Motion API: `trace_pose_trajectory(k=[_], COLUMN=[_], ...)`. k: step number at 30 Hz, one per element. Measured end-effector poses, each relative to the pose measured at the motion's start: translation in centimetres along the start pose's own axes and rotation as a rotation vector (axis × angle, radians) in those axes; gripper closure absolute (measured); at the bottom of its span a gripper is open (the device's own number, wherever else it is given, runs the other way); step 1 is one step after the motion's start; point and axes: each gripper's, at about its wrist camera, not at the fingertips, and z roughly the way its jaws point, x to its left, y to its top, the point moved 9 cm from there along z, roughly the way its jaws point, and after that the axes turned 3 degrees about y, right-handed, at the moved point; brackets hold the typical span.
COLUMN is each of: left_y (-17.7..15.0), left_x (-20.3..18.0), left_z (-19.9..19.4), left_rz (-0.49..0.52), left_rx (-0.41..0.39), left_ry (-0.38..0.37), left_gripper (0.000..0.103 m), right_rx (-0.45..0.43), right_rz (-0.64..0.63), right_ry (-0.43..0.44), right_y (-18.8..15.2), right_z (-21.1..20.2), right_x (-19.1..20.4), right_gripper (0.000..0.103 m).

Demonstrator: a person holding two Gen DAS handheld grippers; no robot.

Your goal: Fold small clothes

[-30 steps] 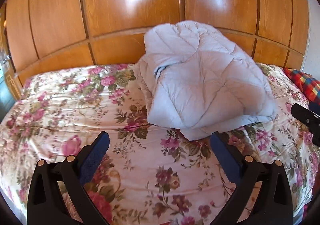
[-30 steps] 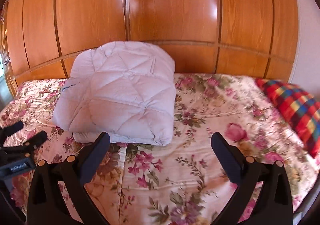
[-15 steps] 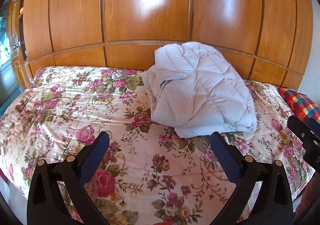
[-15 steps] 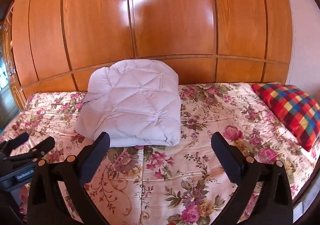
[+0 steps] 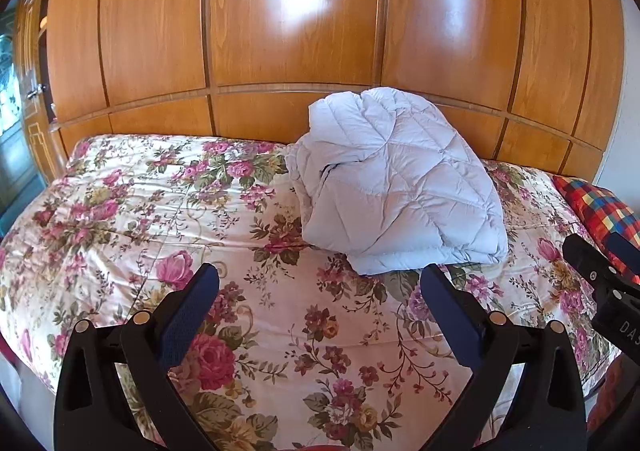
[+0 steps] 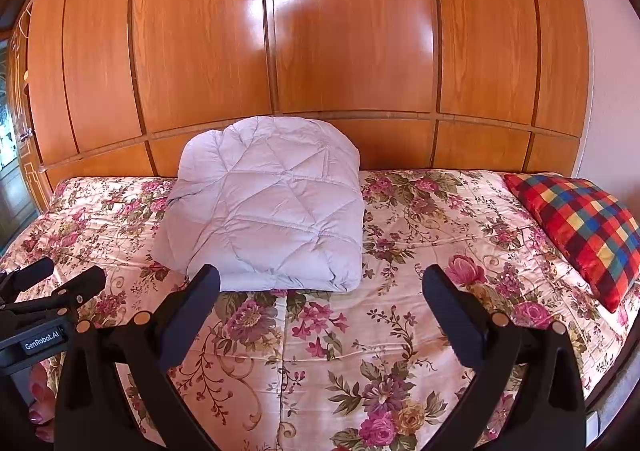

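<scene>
Glossy wood wardrobe [image 6: 352,31], matt puffy quilted cloth jacket [image 6: 272,207], and smooth floral cloth bedspread [image 6: 420,235].

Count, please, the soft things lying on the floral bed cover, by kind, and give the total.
Folded pale quilted garment: 1
Checked cushion: 1
Total: 2
</scene>
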Motion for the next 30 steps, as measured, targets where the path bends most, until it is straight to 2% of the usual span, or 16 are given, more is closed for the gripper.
trace_pose_trajectory(k=[30], left_y=[-0.57], left_x=[0.07], left_z=[0.58], left_rz=[-0.008], left_rx=[0.03], left_ry=[-0.001], left_gripper=[0.003], right_rx=[0.024], right_rz=[0.008], right_ry=[0.011], right_y=[-0.38], right_z=[0.35], right_x=[0.03], right_gripper=[0.002])
